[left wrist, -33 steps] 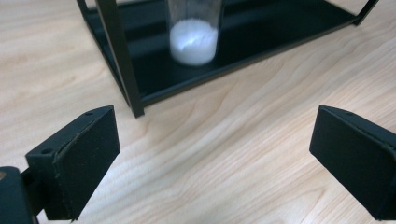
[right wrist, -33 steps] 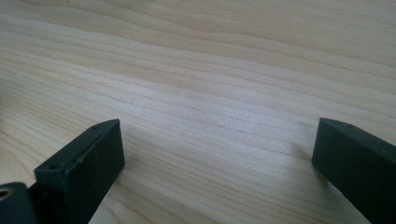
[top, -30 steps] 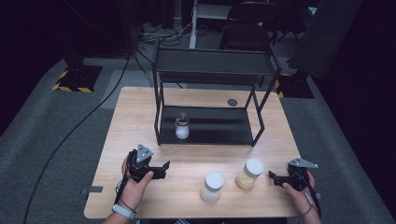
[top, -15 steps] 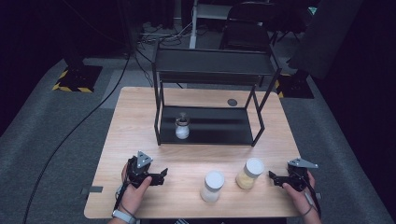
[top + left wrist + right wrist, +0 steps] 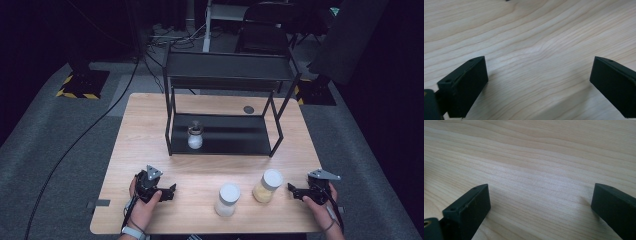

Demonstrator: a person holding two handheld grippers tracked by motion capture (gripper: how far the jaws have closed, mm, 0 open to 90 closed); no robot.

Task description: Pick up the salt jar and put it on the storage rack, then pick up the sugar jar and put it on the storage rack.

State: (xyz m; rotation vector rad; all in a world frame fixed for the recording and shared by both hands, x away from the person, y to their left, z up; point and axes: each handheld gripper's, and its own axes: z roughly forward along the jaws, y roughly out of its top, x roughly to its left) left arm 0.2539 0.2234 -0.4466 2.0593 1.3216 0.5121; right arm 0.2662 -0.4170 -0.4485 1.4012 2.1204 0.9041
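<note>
- High view: my left gripper (image 5: 170, 191) rests low over the near left of the bench (image 5: 150, 125), held in a hand, its jaws pointing right toward the jars; how far they gape I cannot tell from here.
- High view: my right gripper (image 5: 292, 190) sits at the near right edge, jaws pointing left, just beside the yellow jar (image 5: 267, 185) but not touching it.
- High view: the white jar (image 5: 227, 199) stands upright to the left of the yellow jar, near it, between my two grippers and well apart from the left one. Both have pale lids.
- High view: a black rack (image 5: 227, 70) stands at the far half of the bench; a small bottle (image 5: 194, 135) stands upright on its lower shelf, toward the left.
- High view: a dark disc (image 5: 248, 109) lies on the bench behind the rack.
- Left gripper view: my jaws are spread wide with bare wood grain between them, holding nothing.
- Right gripper view: the jaws are spread wide here as well, empty, close over the bare bench.
</note>
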